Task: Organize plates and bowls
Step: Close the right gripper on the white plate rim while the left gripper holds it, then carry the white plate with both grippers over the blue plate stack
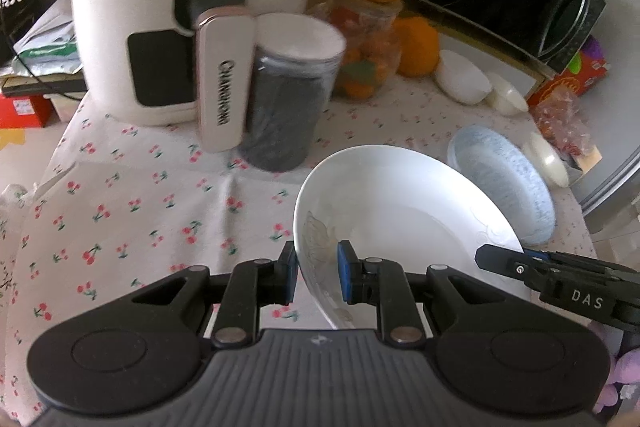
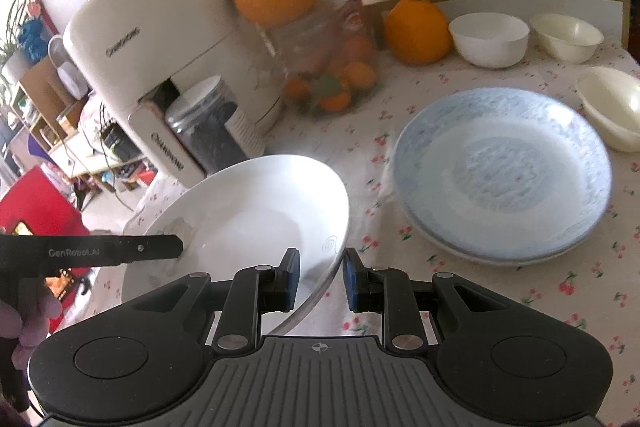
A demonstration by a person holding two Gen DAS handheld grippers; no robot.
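Both grippers, left (image 1: pixel 316 273) and right (image 2: pixel 322 277), pinch opposite rims of the tilted white plate (image 2: pixel 256 211), which may slip onto the tablecloth (image 1: pixel 140 211).

Table (image 2: pixel 520 291) under a white cloth printed with small cherries. Near its middle a blue patterned plate (image 2: pixel 504 167) on another plate. Toward far edge: cream air fryer (image 2: pixel 160 39), dark jar (image 2: pixel 208 123), orange (image 2: pixel 416 31), white bowl (image 2: pixel 490 41), two cream bowls (image 2: pixel 566 37).
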